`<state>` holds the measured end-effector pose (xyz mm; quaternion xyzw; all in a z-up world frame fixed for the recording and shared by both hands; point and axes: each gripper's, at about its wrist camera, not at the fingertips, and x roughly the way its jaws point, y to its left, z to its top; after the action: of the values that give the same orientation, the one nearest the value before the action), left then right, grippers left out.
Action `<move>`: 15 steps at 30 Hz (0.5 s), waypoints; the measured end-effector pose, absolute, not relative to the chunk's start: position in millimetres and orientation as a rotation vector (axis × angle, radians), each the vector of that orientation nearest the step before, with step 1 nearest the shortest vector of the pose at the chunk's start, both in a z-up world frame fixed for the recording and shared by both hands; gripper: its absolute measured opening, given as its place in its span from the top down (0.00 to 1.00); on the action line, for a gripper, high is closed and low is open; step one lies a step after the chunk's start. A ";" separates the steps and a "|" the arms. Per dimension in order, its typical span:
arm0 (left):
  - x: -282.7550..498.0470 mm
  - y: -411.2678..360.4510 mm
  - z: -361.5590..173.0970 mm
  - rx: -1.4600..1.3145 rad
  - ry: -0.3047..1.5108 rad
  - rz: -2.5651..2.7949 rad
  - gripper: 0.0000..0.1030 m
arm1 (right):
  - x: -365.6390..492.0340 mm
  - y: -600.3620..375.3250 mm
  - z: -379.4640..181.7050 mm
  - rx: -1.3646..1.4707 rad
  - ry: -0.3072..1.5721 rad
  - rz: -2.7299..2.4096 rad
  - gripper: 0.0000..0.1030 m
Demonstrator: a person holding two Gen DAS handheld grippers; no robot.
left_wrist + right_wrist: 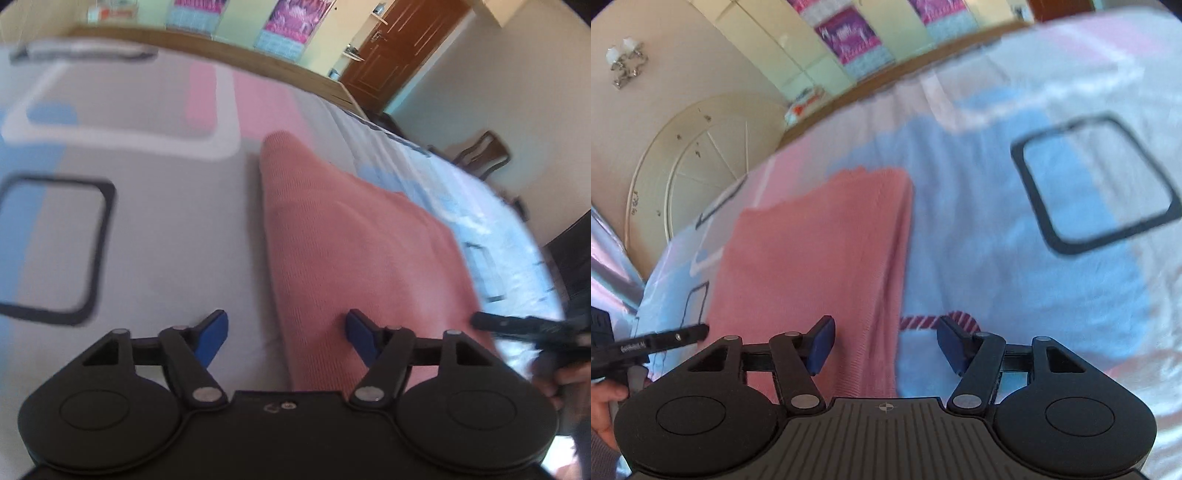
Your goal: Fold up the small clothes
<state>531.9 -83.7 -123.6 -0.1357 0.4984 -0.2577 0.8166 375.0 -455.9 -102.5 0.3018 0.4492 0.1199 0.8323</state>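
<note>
Pink cloth (354, 240): it lies flat on the bed, folded into a long strip, with a neat edge on its left side in the left view.
Bed sheet (155, 229): grey, blue and pink blocks with black square outlines, all a bit blurry.
Left tongs (286, 334): open, nothing between the blue pads; the right pad is over the near end of the pink cloth.
Right tongs (884, 341): open too, holding nothing, over the cloth's near right edge.
Door (399, 48): brown, far off at the right.
Striped bit (919, 322): red and white, near the right tongs.
</note>
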 end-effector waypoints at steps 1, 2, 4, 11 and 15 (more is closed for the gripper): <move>533.6 -82.6 -126.7 -0.329 1.076 -0.569 0.41 | 376.4 -460.1 -104.3 0.675 0.952 0.301 0.40; 535.3 -81.2 -129.5 -0.357 1.086 -0.586 0.41 | 379.3 -465.8 -107.7 0.720 0.964 0.340 0.40; 540.3 -79.8 -134.8 -0.389 1.100 -0.606 0.41 | 382.7 -472.6 -112.7 0.760 0.988 0.418 0.40; 552.5 -89.3 -143.2 -0.414 1.116 -0.642 0.39 | 411.1 -472.3 -124.9 0.817 0.990 0.546 0.42; 549.3 -105.0 -138.7 -0.372 1.098 -0.642 0.45 | 432.5 -435.8 -120.0 0.705 1.000 0.537 0.70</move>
<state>549.3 -105.0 -138.7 -0.1726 0.5095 -0.2979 0.7886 432.5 -435.8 -120.0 0.3270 0.4636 0.2490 0.7850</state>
